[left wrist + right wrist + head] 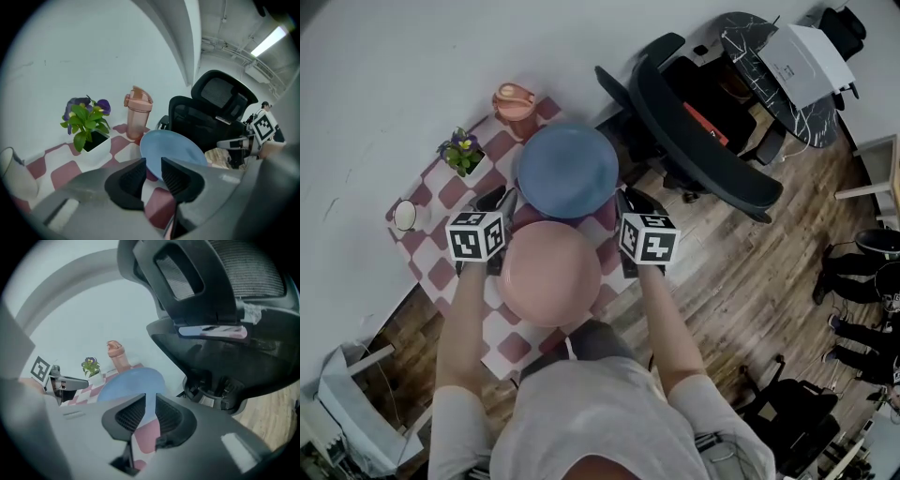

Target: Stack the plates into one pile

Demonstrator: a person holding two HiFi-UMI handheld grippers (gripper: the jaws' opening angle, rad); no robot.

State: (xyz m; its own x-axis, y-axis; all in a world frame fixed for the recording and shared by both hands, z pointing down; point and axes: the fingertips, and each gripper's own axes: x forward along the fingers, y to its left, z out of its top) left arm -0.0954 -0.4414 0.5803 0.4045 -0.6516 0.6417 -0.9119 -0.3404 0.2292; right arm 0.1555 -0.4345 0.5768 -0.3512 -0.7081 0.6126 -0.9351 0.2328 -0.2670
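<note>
Your left claw [153,176] and right claw [149,411] each stand partly open with a narrow gap between the pads, and neither grips anything. They hang on either side of the two plates on the checked cloth [441,272]: the pink plate [551,272] lies nearest you, and the blue plate [568,171] lies just beyond it, unstacked.
</note>
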